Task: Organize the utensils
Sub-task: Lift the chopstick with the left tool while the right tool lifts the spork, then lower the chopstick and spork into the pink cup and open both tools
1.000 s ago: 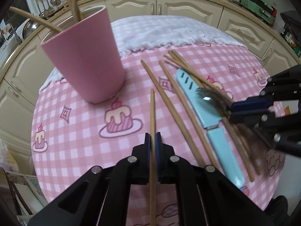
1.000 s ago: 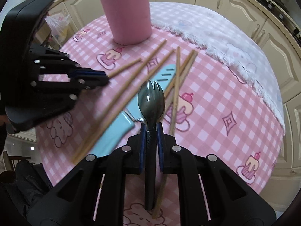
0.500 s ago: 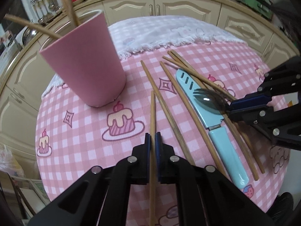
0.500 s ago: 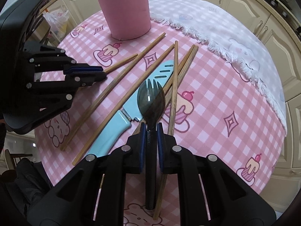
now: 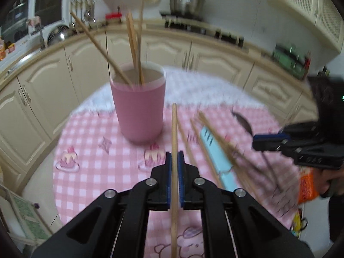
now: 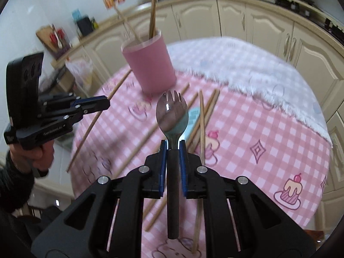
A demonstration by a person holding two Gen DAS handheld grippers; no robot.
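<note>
**Chopstick and spork bound for the cup**

Single wooden chopstick clamped in left hand-held gripper, dark metal spork in right hand-held gripper, both clear of pink-checked counter. Best tipped upright over tall pink plastic cup, released one by one.

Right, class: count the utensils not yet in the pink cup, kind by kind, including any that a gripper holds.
Chopsticks: 6 (5 lying on the tablecloth, 1 in the left gripper)
Spork: 1 (in the right gripper)
Knife: 1
Total: 8
</note>
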